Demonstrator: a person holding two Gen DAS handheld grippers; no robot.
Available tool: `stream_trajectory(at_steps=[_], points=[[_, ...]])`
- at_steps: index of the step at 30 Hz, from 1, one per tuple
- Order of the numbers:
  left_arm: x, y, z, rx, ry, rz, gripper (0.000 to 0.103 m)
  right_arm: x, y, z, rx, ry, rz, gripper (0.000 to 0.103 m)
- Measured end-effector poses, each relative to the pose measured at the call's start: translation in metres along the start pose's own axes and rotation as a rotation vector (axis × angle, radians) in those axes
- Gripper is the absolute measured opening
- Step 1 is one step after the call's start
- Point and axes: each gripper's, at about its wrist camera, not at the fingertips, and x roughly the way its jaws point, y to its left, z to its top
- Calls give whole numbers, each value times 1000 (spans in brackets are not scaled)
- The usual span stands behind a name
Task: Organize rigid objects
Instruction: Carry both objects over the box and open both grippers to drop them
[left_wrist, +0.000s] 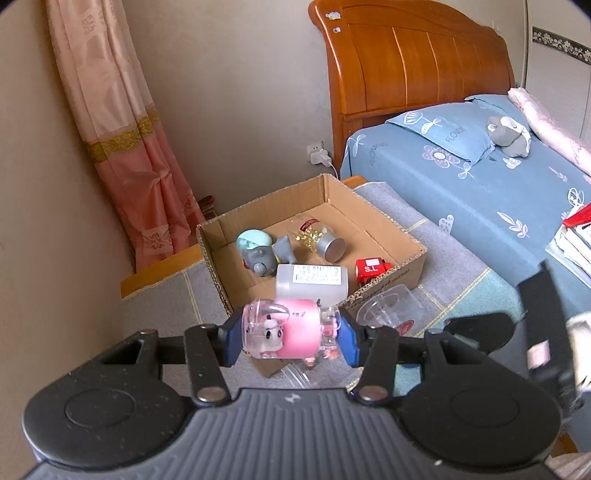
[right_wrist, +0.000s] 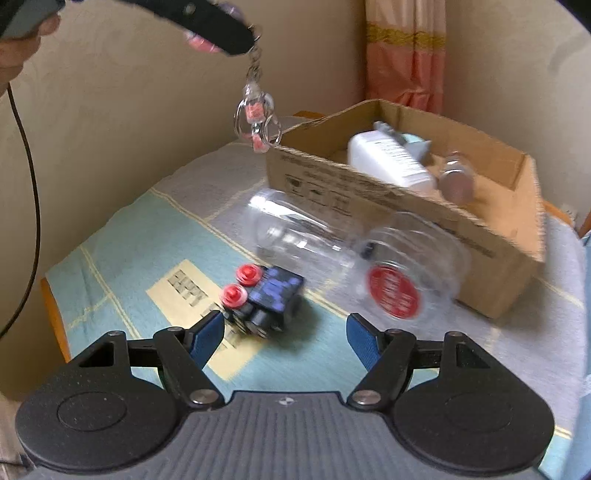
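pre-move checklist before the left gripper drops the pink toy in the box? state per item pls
1. Grip: left gripper shut on the pink toy, a blue pad on each end. Ok.
2. Position: the toy sits at the near rim of the cardboard box, not clearly over the inside. Cannot tell.
3. Landing spot: the white bottle lies just inside the near wall; bare floor shows further in. Not ok for a straight drop.
4. Keychain hanging below the toy could catch the rim. Not ok.
5. Right gripper open, low over the dark toy car, away from the box. Ok.
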Motion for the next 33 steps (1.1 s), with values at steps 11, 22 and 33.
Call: stream_trajectory(at_steps=[11, 22, 33], points=[[11, 14, 10, -7, -13, 3, 49, 45, 21, 11, 79, 55, -79, 66], [28, 38, 22, -38, -8, 12, 49, 16, 18, 22, 31, 39, -92, 54], [84, 57, 44, -71, 31, 33, 50, -46, -8, 62, -23, -73, -163, 54]])
